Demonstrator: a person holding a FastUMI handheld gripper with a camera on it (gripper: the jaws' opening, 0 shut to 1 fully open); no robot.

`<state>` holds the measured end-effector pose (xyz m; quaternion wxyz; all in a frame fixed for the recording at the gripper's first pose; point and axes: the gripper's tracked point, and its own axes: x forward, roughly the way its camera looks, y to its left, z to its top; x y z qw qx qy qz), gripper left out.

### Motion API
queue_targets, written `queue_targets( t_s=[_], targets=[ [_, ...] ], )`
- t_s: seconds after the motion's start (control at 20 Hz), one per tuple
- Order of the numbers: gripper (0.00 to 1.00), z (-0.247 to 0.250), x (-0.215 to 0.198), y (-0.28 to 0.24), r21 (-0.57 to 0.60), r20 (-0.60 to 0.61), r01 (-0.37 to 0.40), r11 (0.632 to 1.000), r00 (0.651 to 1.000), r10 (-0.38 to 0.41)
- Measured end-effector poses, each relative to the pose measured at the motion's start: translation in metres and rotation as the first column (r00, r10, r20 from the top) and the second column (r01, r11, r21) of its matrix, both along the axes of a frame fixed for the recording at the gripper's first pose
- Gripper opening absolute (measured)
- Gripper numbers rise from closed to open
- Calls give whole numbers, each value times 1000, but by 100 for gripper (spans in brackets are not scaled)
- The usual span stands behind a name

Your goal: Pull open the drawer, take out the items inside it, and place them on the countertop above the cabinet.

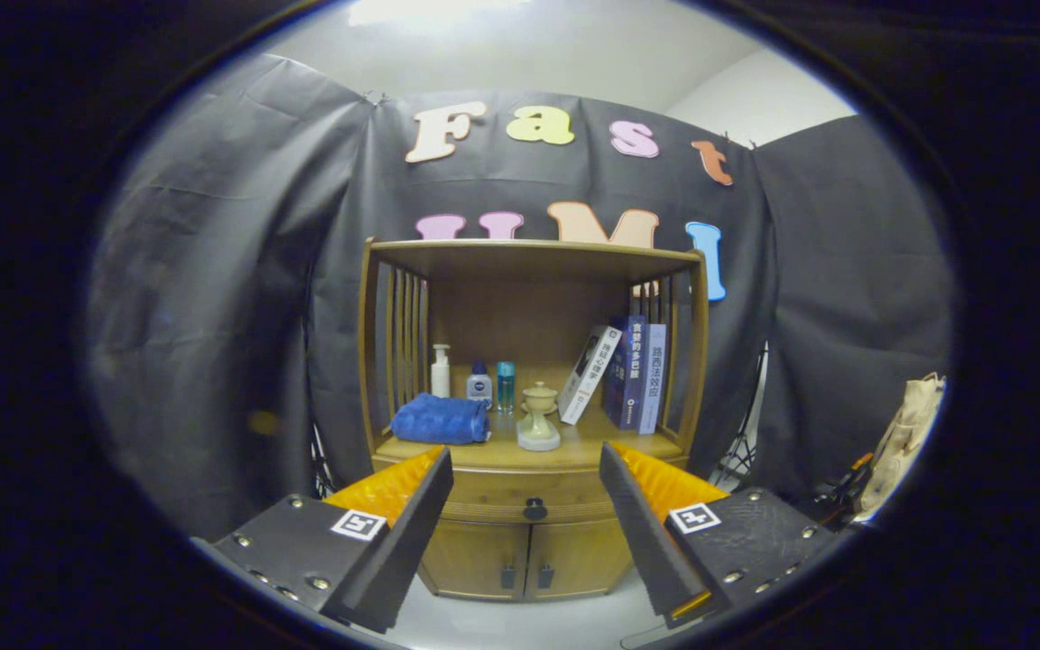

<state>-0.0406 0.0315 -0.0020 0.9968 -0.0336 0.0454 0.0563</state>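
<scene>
The gripper (526, 506) hangs with its fingers spread wide, holding nothing and touching nothing. Beyond them stands the wooden cabinet (529, 406), its drawer (533, 498) shut, the dark knob (534, 510) framed between the fingers. On the countertop (592, 449) above sit a folded blue towel (441, 420), small bottles (478, 375), a pale lidded cup (539, 415) and leaning books (624, 372).

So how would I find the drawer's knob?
Look at the wooden cabinet against the black cloth. Under its countertop runs a closed drawer. The knob is the small dark round thing mid-drawer, seen between the open gripper fingers, above two door handles.
</scene>
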Motion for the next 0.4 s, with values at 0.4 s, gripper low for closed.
queue_targets(
  t_s=[0.4],
  targets=[
    [98,9,-11,-22,81,-10,-33,996,999,34]
  ],
)
